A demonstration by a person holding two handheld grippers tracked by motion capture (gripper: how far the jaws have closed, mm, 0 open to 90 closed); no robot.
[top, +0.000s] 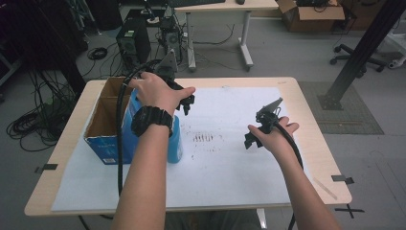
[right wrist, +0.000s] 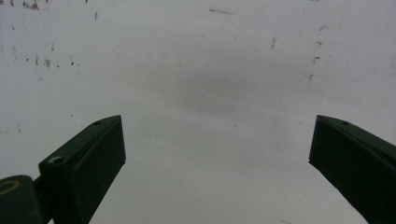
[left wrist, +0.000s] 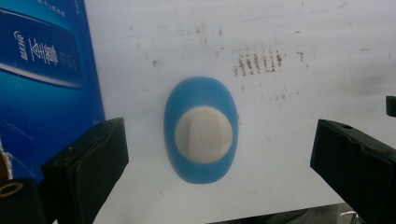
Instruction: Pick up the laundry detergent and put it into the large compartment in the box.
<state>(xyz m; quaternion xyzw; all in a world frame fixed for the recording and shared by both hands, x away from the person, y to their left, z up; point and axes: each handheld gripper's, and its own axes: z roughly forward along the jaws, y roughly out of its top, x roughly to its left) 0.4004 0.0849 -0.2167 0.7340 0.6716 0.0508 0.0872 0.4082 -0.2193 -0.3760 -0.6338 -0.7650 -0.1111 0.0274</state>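
Left gripper [top: 186,106] raised above blue bottle [top: 174,139], beside open cardboard box [top: 103,125] on white sheet [top: 225,158]; right gripper [top: 258,129] held over bare sheet, well apart. From left gripper view: jaws spread wide, holding nothing, blue bottle [left wrist: 201,130] with cream cap [left wrist: 203,134] standing between and below them, box [left wrist: 42,74] alongside. From right gripper view: jaws wide apart, empty, above stained white sheet [right wrist: 210,79].

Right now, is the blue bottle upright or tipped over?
Upright: the left gripper view looks straight down on the blue bottle and its white cap, between open fingers.
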